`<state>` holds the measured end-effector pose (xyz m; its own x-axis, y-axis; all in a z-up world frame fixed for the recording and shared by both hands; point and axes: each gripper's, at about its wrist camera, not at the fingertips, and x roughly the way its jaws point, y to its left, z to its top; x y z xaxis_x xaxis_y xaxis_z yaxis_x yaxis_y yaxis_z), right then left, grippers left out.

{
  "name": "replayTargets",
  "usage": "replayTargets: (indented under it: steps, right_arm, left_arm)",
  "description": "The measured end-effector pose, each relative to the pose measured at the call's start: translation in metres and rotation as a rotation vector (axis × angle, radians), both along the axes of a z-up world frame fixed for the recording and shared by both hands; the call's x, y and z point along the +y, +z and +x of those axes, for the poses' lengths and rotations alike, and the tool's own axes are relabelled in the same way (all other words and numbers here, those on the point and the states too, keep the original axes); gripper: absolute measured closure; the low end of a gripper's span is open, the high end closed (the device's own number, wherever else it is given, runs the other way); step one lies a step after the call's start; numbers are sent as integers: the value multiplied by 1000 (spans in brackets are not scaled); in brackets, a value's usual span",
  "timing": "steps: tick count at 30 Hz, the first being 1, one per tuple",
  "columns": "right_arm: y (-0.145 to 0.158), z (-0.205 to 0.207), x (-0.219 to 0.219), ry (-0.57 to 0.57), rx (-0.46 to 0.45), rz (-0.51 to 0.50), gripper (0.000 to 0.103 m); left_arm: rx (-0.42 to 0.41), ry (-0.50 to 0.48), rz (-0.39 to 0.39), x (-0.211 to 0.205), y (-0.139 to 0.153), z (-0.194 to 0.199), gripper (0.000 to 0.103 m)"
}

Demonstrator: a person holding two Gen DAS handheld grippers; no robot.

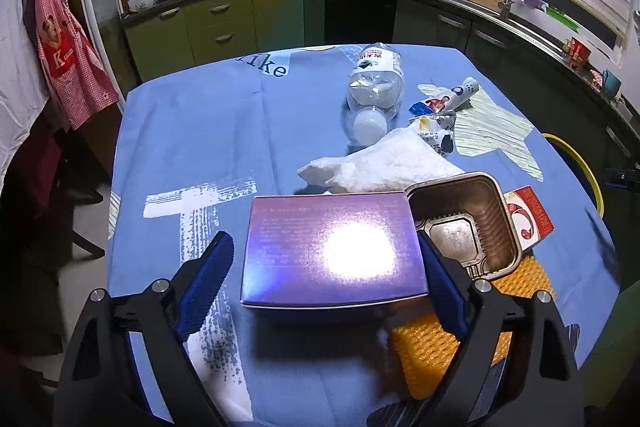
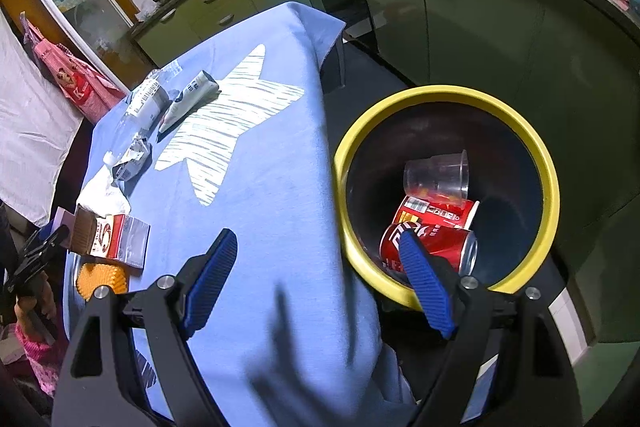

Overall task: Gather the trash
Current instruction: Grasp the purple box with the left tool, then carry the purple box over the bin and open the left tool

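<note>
A shiny purple box (image 1: 332, 247) lies on the blue tablecloth (image 1: 192, 131) between the fingers of my left gripper (image 1: 324, 243). The right pad sits at the box's side, while a gap shows at the left pad, so the gripper is open. A brown plastic tray (image 1: 468, 223), a red-and-white carton (image 1: 528, 219) and an orange foam net (image 1: 432, 355) lie just right of the box. My right gripper (image 2: 318, 239) hangs open and empty over the table's edge, beside the yellow-rimmed bin (image 2: 552, 187). The bin holds a red can (image 2: 432, 247), a red paper tub (image 2: 436, 213) and a clear cup (image 2: 440, 175).
Farther back on the table lie a white tissue (image 1: 384, 167), a clear plastic bottle (image 1: 374, 87) on its side and two crumpled wrappers (image 1: 444, 99). Green kitchen cabinets (image 1: 224, 23) and a sink counter ring the table. A pink apron (image 1: 68, 67) hangs at the left.
</note>
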<state>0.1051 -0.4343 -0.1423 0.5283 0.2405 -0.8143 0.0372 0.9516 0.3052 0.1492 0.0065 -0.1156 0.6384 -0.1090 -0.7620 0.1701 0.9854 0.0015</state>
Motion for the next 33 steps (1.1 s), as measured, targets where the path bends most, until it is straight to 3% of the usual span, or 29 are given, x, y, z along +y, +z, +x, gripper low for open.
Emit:
replayTargets:
  steps: [4,13,21,26,33]
  right_arm:
    - [-1,0,3,6,4,-3,24]
    - [3,1,7,18,-3,-4,24]
    - [7,-3,12,28,-15,-11,24]
    - [14,-15,4,7,-36,-19,24]
    - [21,-43,-27,-62,-61,-26,24]
  left_arm:
    - [2,-5,-29,4,-4,4,27]
    - [-36,18,-25,15,3,1,28]
    - [-109,29,-6,20,45,-16,28]
    - [-131,-46,-12,-2,75,-23,28]
    - [-159,-261,-53,-81,111,-17,28]
